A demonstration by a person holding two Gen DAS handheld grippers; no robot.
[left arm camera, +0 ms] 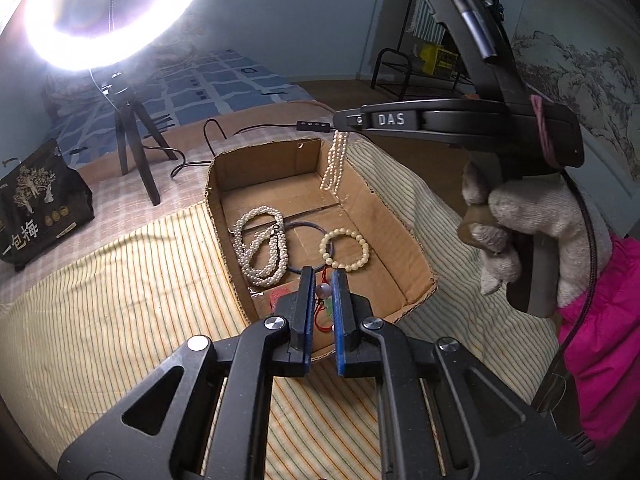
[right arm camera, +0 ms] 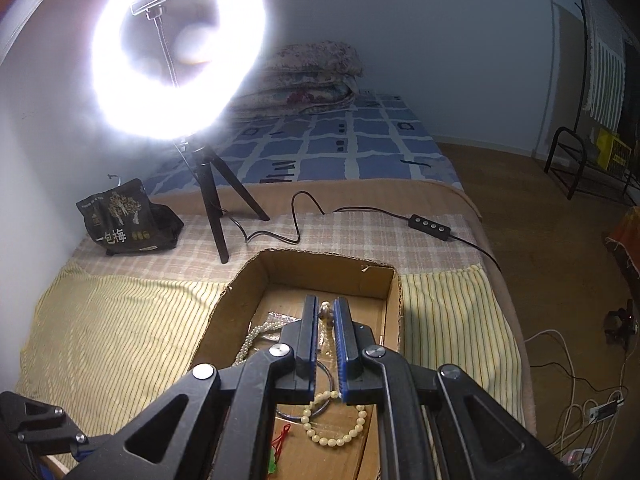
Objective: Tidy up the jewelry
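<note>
Pearl strand (left arm camera: 333, 168) hangs from your right gripper (left arm camera: 340, 122), pinched at the fingertips and dangling in loops over the far right corner of the cardboard box (left arm camera: 404, 240), lower end close to the box wall; contact with floor or wall can't be confirmed. In the right wrist view the same strand (right arm camera: 326, 322) sits between the blue pads (right arm camera: 343, 344), jaws nearly closed on it, beads trailing down below the fingers. Your gloved right hand (left arm camera: 516, 220) is squeezing the handle. Your left gripper (left arm camera: 323, 280) hovers over the near end of the box, jaws set narrow with a small gap; a grey bead and a red cord charm (left arm camera: 325, 300) show in that gap, but whether the pads actually grip them or they just lie on the box floor behind, I can't tell. Ahead of the left fingertips, on the box floor: a coiled pearl necklace (left arm camera: 262, 248) to the left, a thin dark bangle (left arm camera: 308, 246) in the middle, a cream bead bracelet (left arm camera: 345, 250) to the right, bangle and bracelet overlapping. Box sits on a yellow striped cloth (left arm camera: 120, 280). Beyond it: ring light (right arm camera: 176, 52) on a tripod, lit, a black snack bag (right arm camera: 128, 220) further left, and an inline cable remote (right arm camera: 430, 226) to the right.
</note>
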